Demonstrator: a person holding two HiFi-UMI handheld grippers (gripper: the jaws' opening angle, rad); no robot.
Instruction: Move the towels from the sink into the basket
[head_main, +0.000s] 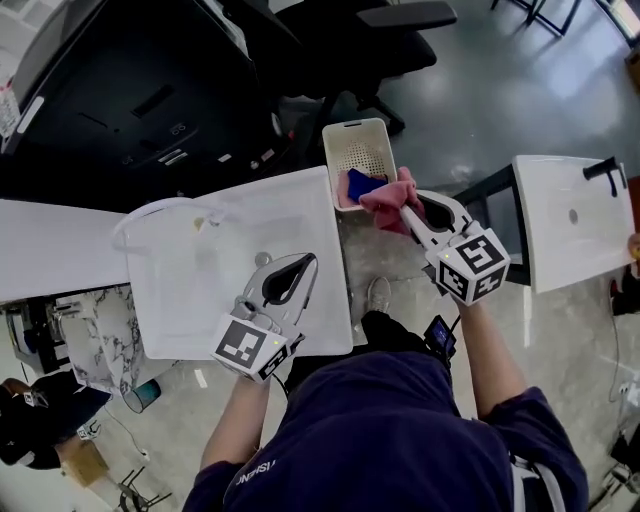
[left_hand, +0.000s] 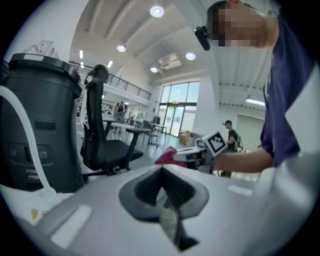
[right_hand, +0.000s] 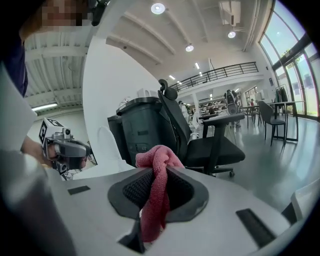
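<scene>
My right gripper (head_main: 408, 208) is shut on a pink towel (head_main: 388, 204), which hangs at the near rim of the cream basket (head_main: 357, 133). In the right gripper view the pink towel (right_hand: 157, 186) is pinched between the pads and bunches above them, right gripper (right_hand: 158, 170). A blue towel (head_main: 361, 184) lies inside the basket. My left gripper (head_main: 305, 264) is held over the white sink (head_main: 190, 290) near its drain (head_main: 263, 259), shut and empty. In the left gripper view the left gripper (left_hand: 162, 170) has its jaws together, with the pink towel (left_hand: 168, 156) far ahead.
A second white sink (head_main: 560, 240) with a black faucet (head_main: 604, 170) stands at the right. A black bin (head_main: 110, 90) and an office chair (head_main: 390, 30) are behind the sink and basket. A white hose (head_main: 150, 212) curves along the sink's far left corner.
</scene>
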